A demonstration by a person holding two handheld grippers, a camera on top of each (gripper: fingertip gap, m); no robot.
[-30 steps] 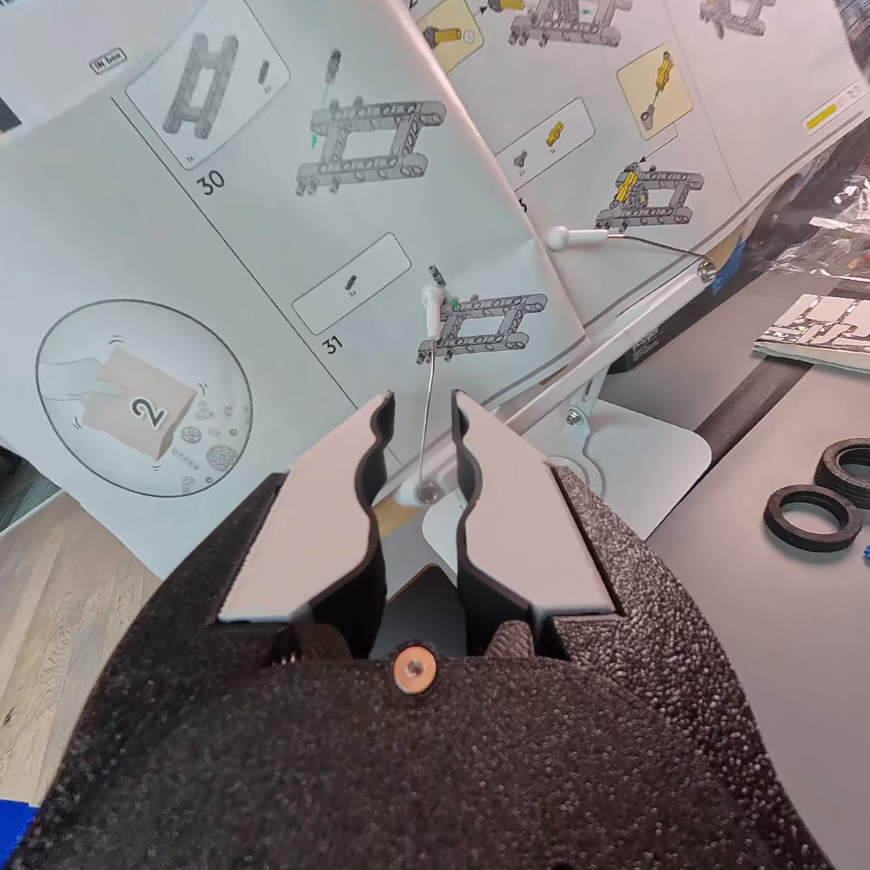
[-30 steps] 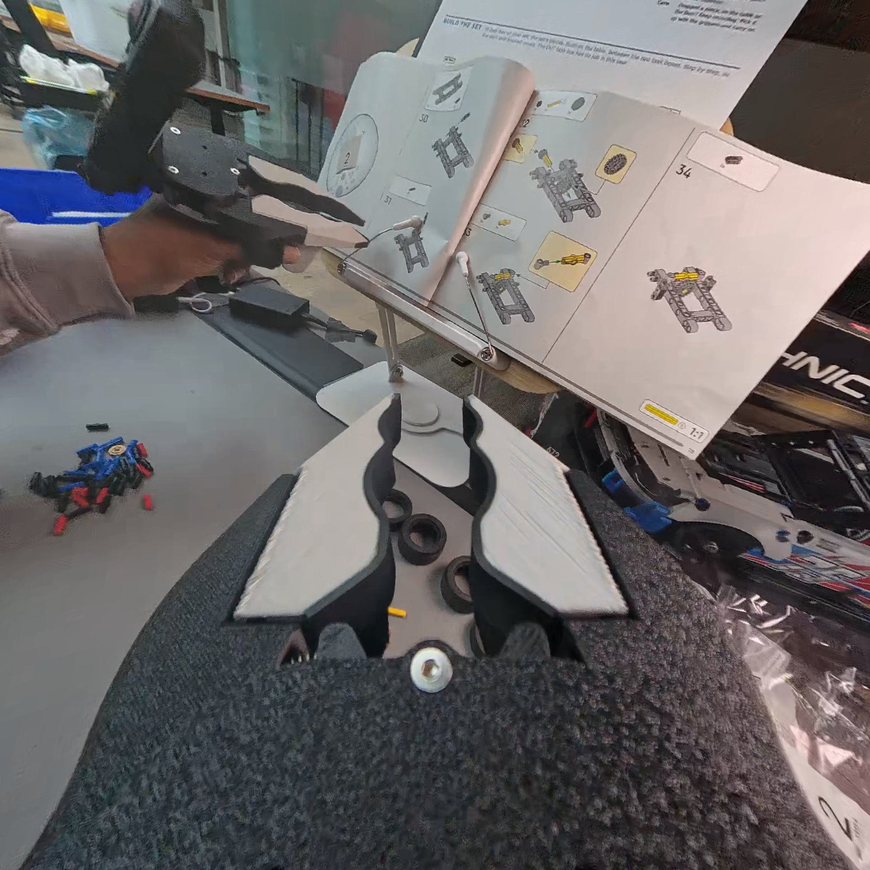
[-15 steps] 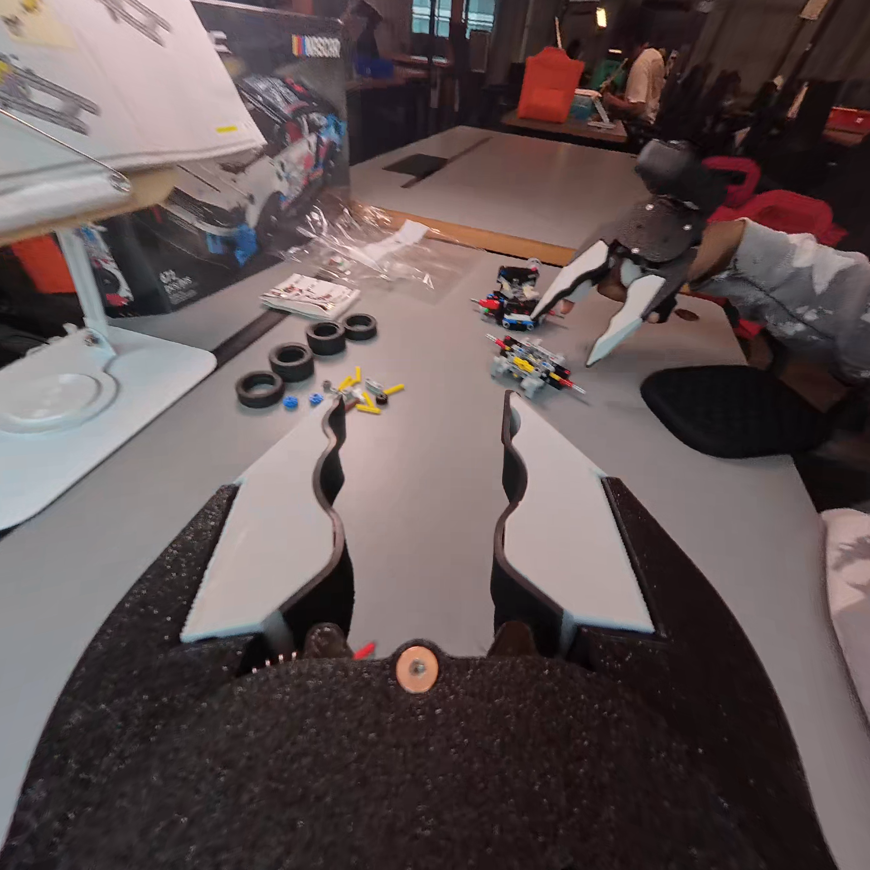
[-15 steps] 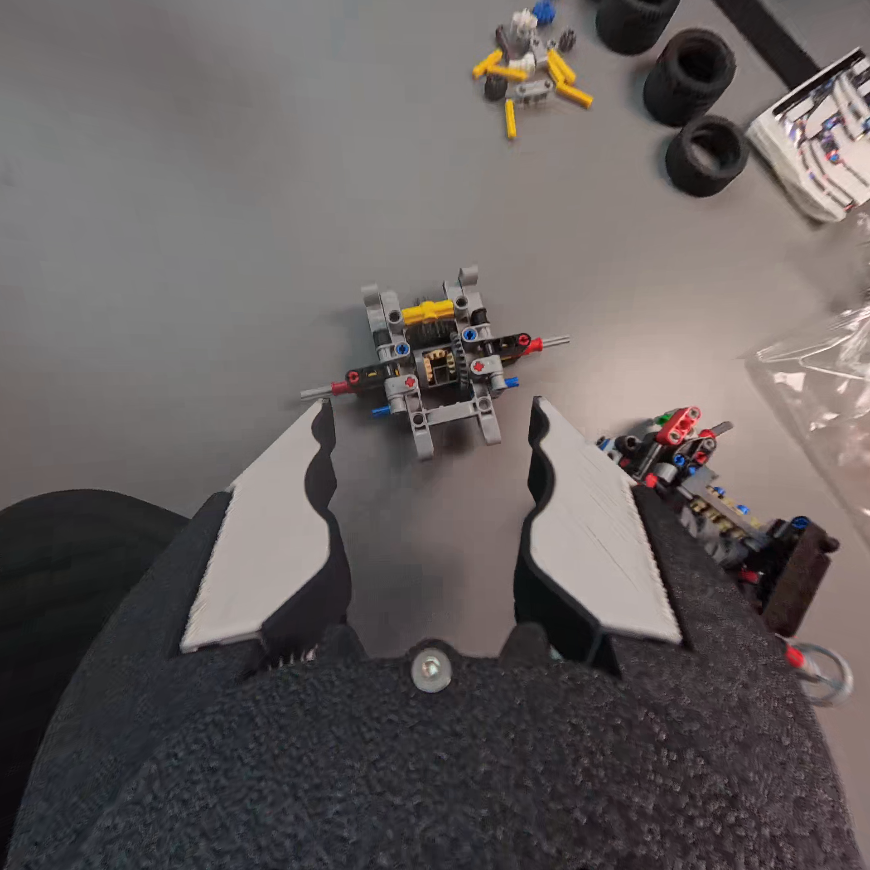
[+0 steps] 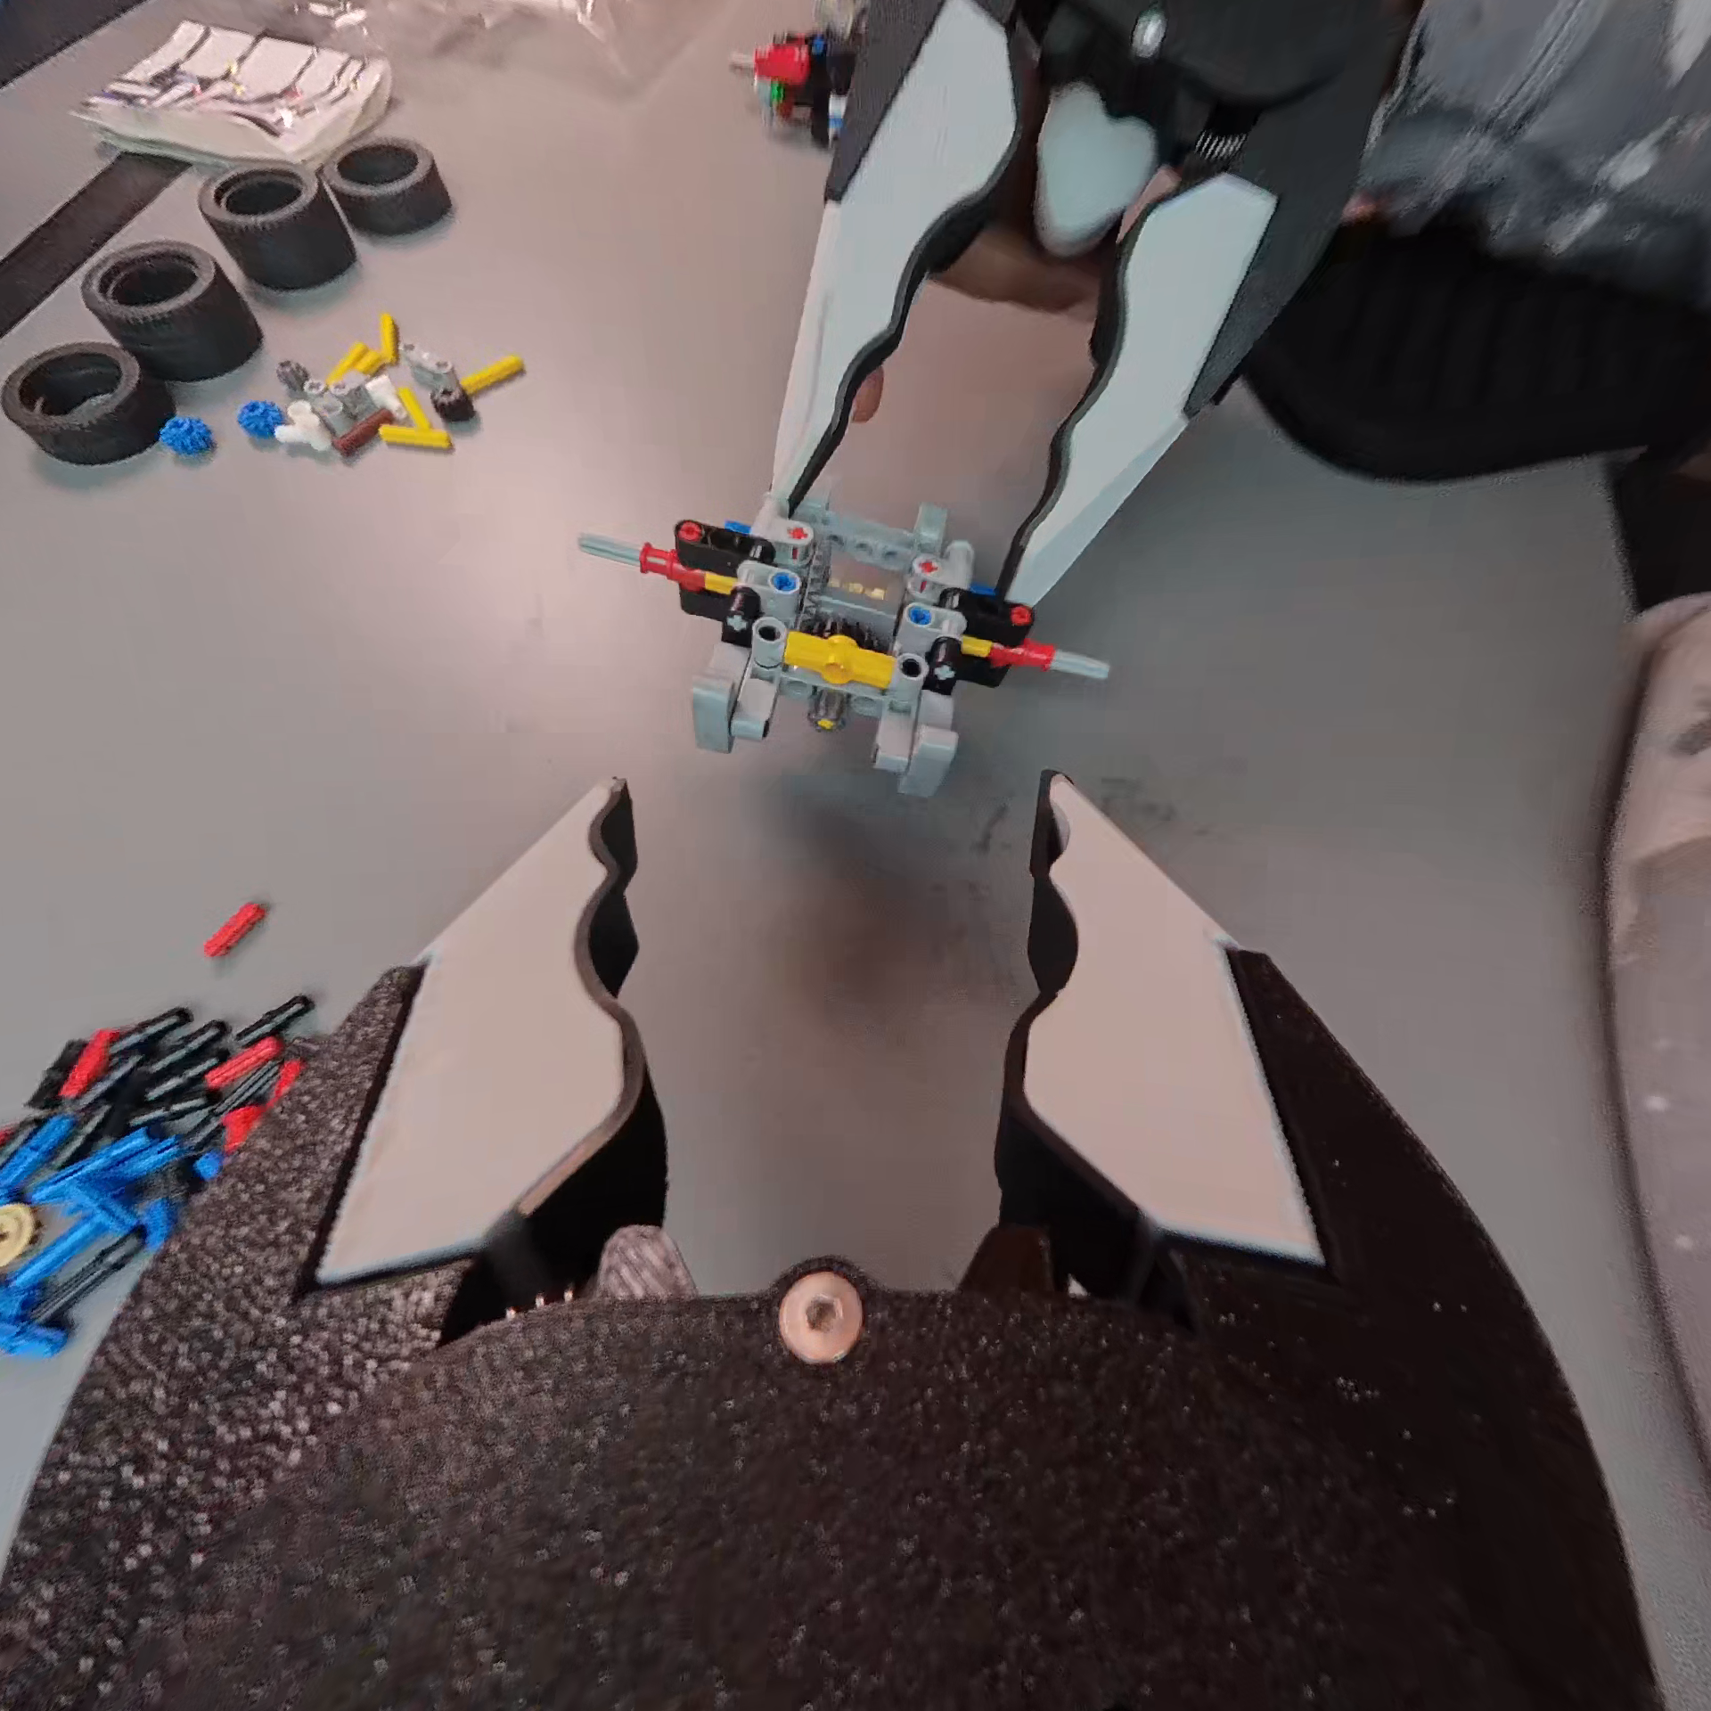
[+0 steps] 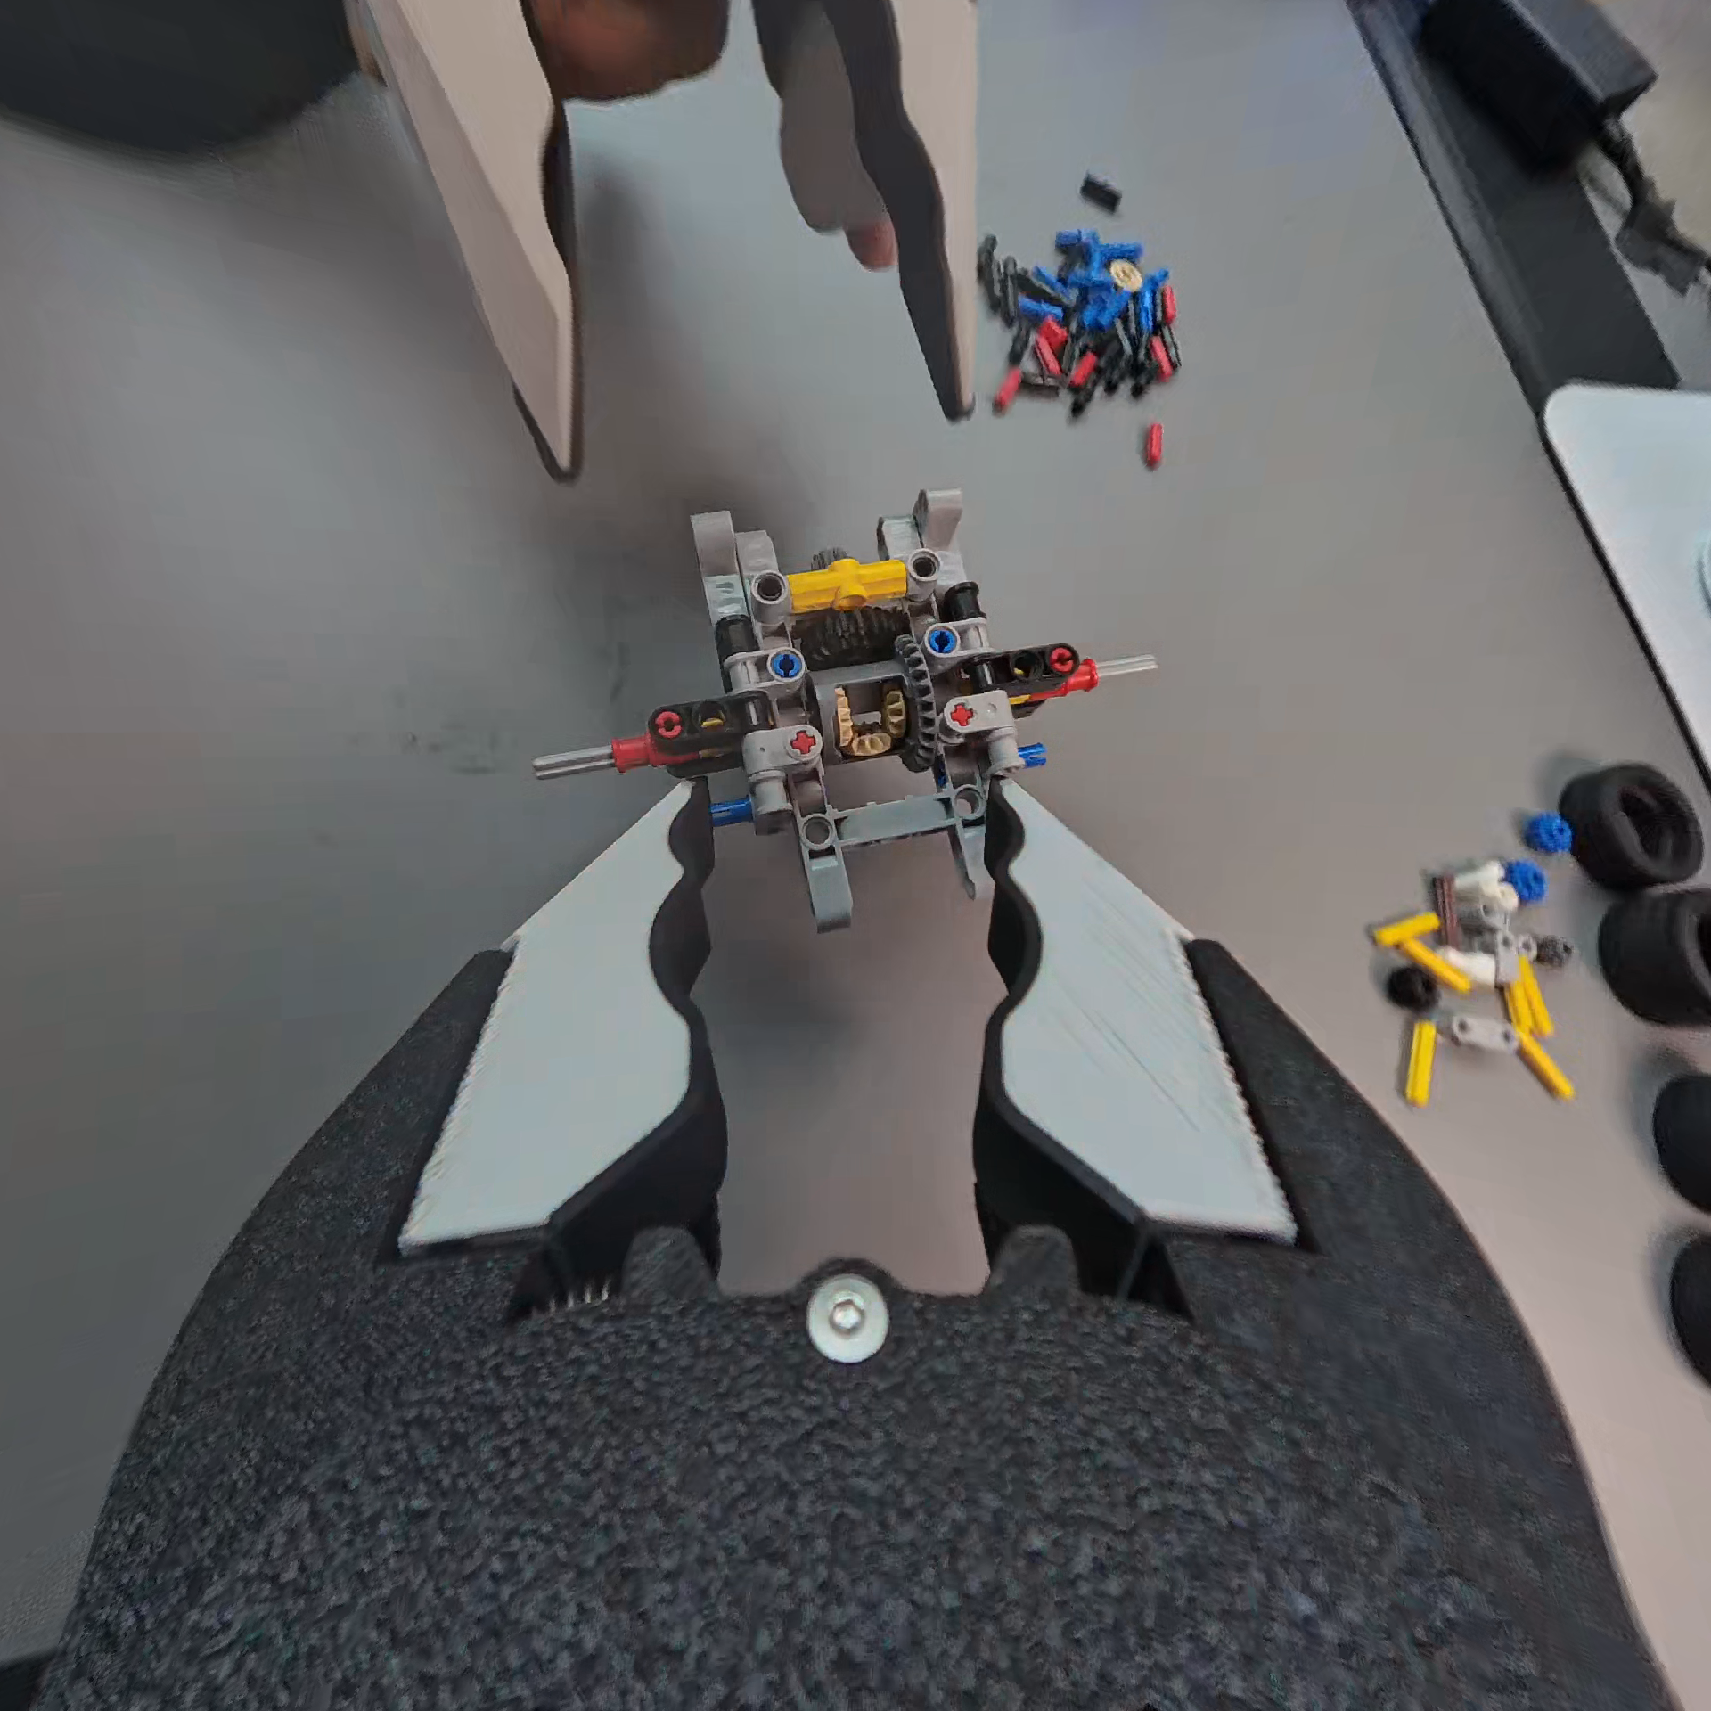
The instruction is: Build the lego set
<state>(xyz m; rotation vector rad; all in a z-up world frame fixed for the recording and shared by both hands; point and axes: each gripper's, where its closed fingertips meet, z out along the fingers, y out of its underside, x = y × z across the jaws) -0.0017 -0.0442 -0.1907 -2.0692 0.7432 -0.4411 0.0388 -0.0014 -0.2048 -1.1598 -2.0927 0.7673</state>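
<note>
Lego assembly (image 6: 856, 690) sits between right gripper's (image 6: 847, 796) spread jaws.

1. Even, fairly bright overhead light; the grey tabletop (image 5: 463, 694) shows no hard glare.
2. A soft shadow pools under the lego assembly (image 6: 852, 685).
3. Motion blur smears the far gripper's fingers (image 6: 518, 231) and the pin pile (image 5: 111, 1130).
4. Wide-angle distortion bends the edges; the assembly is sharp in both views.

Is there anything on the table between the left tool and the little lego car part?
No, just bare grey table between the left tool and the lego assembly, seen in the left wrist view.
</note>
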